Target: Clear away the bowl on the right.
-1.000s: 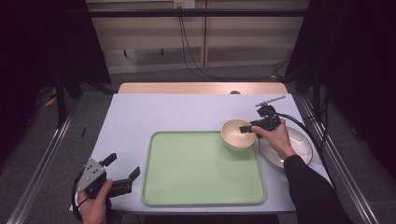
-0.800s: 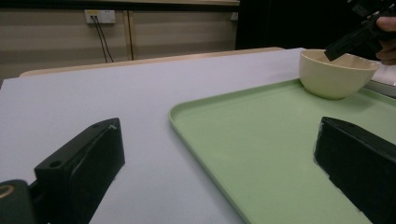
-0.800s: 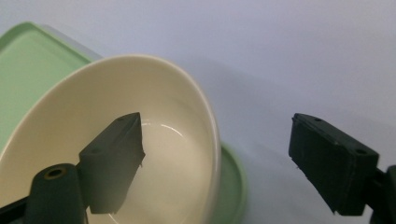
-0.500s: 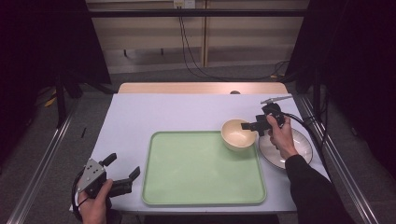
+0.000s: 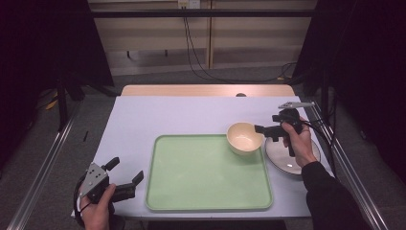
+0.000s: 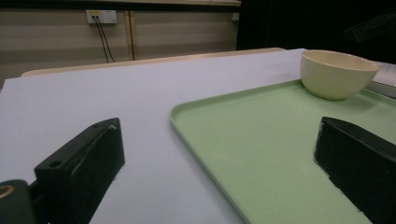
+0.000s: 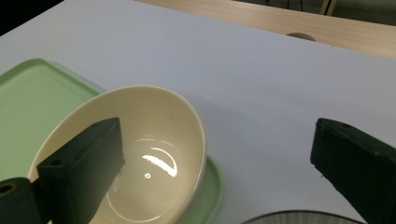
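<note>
Hovering beside the cream bowl [image 5: 244, 137] on the green tray [image 5: 206, 175], the right gripper [image 5: 264, 130] gapes wide, gripping nothing; the left gripper [image 5: 125, 175] also spreads wide, empty.

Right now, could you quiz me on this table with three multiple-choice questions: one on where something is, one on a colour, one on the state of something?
1. Where does the cream bowl sit?
A. on the far right corner of the tray
B. on the grey plate
C. on the floor

2. What colour is the tray?
A. red
B. light green
C. black

3. How do the jaws of the right gripper stand?
A. clamped on the bowl's rim
B. shut on the plate
C. open, holding nothing

Answers:
1 A: the left gripper view shows the bowl resting inside the tray's corner.
2 B: green in all views.
3 C: the right gripper view shows its jaws wide apart over the bowl, touching nothing.
</note>
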Motion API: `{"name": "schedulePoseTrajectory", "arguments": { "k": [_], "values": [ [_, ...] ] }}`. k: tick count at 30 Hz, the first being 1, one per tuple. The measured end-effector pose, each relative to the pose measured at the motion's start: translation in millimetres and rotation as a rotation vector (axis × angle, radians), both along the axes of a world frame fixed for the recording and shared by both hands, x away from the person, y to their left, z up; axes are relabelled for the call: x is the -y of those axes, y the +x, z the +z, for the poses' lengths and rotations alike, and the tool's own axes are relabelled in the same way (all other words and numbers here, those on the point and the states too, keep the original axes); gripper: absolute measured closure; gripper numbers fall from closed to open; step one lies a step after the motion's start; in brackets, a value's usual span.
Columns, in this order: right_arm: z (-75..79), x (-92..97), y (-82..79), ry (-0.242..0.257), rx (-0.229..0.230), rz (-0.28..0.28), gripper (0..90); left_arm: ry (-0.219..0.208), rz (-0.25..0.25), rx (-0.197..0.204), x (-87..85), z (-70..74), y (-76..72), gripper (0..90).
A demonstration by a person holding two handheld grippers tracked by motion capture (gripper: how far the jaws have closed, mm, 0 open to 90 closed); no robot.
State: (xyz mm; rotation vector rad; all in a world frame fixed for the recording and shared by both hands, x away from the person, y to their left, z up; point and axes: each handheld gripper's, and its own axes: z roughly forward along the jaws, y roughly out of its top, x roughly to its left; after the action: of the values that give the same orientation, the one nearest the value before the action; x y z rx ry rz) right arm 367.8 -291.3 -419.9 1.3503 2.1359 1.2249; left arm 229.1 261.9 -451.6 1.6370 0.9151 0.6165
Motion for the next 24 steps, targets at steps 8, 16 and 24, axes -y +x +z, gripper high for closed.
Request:
{"name": "schedulePoseTrajectory", "arguments": {
  "k": [8,16,24],
  "values": [
    [4.7,9.3,-18.0,-0.017,0.047,-0.033,2.6,-0.001,0.005,0.001,0.0,0.1,-0.1,1.8],
    [9.1,21.1,-35.1,-0.002,0.072,-0.042,2.4,0.000,0.016,0.002,0.0,0.1,-0.2,1.8],
    [8.5,29.9,-53.7,-0.010,0.099,-0.062,2.3,-0.006,0.018,-0.001,-0.1,0.0,-0.2,1.8]
  ]
}}
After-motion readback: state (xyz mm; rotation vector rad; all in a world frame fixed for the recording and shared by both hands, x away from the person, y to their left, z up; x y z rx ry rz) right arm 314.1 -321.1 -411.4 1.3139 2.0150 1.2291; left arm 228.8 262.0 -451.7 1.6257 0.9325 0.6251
